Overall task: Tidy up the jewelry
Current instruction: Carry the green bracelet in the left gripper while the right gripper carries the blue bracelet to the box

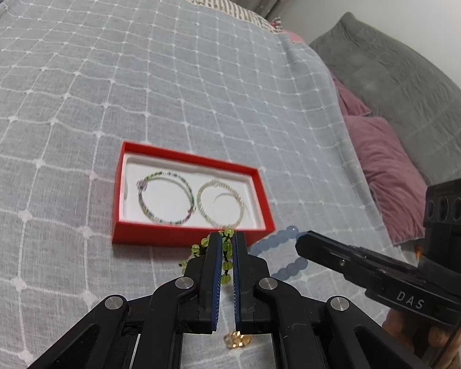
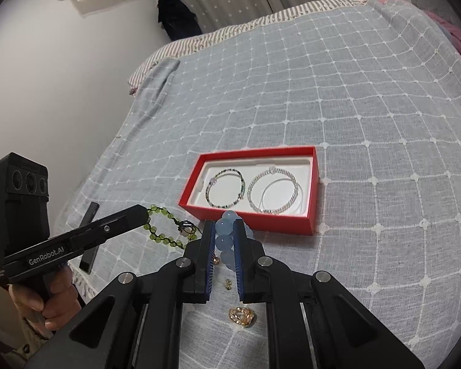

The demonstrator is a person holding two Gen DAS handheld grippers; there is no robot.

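A red box (image 1: 181,238) (image 2: 252,223) with a white liner lies on the bed and holds a dark beaded bracelet (image 1: 166,196) (image 2: 226,190) and a clear beaded bracelet (image 1: 221,203) (image 2: 272,192). My left gripper (image 1: 228,240) (image 2: 144,213) is shut on a green bead bracelet (image 1: 227,247) (image 2: 163,227) just in front of the box. My right gripper (image 2: 224,226) (image 1: 299,241) is shut on a pale blue bead bracelet (image 2: 224,233) (image 1: 289,266) at the box's near wall.
A gold ring (image 2: 242,316) (image 1: 237,338) and small green beads (image 2: 228,283) lie on the checked grey bedspread (image 2: 353,123) below the grippers. A black stick-shaped item (image 2: 89,243) lies at the bed's left edge. Pink and grey pillows (image 1: 384,153) lie to the right.
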